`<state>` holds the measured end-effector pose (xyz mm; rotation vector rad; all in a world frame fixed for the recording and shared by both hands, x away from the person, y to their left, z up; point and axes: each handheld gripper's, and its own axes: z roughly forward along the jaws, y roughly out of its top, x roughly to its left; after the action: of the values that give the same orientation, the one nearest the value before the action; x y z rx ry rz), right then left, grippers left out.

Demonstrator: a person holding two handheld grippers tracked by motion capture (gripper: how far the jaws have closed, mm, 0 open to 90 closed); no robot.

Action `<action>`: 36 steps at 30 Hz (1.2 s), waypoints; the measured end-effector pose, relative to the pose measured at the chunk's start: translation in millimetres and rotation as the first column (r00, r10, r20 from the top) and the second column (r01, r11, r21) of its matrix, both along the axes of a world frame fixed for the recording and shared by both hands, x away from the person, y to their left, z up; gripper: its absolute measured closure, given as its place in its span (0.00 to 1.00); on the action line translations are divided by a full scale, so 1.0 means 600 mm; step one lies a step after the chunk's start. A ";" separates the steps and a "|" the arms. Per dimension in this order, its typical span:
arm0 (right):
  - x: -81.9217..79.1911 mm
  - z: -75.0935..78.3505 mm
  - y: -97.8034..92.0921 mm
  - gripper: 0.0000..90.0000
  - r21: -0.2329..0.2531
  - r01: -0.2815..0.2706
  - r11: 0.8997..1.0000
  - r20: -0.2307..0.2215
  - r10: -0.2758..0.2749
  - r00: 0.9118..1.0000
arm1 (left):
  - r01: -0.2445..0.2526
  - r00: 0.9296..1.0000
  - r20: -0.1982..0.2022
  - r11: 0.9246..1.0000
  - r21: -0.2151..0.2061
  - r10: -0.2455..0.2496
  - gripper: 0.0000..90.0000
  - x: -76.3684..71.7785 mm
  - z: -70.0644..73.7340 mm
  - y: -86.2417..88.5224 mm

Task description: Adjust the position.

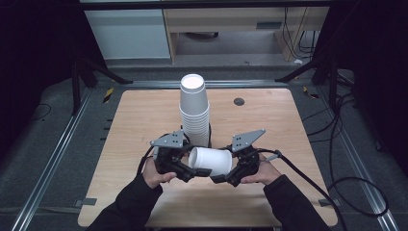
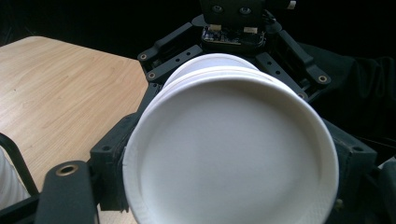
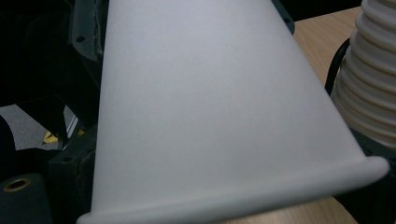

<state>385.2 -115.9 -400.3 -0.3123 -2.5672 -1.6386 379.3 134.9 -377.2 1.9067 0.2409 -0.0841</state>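
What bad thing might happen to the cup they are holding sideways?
1. The paper cup is pinched from both ends by the left gripper and right gripper; squeezing harder might crush its thin wall.
2. It hangs just in front of the tall cup stack; a bump may topple that stack.
3. If one gripper lets go, the cup may drop onto the table.

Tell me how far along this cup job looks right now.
Done: one white cup is off the inverted cup stack. In hand: it lies sideways between the left gripper and right gripper. Left: many cups remain stacked; its destination is unclear.
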 end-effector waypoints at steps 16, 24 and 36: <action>0.000 -0.001 -0.001 0.11 -0.014 -0.004 1.000 -0.008 0.004 1.000 | 0.007 1.000 -0.005 1.000 0.008 -0.007 0.24 0.001 -0.001 0.000; 0.001 0.001 -0.002 0.11 -0.020 -0.002 1.000 -0.012 0.002 1.000 | -0.001 1.000 0.005 1.000 0.015 0.001 0.23 -0.001 0.000 0.000; 0.004 0.002 -0.008 0.10 -0.046 0.009 0.999 -0.004 -0.010 1.000 | -0.014 1.000 0.028 0.999 0.037 0.013 0.17 -0.002 0.014 0.017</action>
<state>387.5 -120.7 -398.9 -0.3315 -2.6075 -1.5815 378.0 145.0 -368.7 1.9413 0.2378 -0.0439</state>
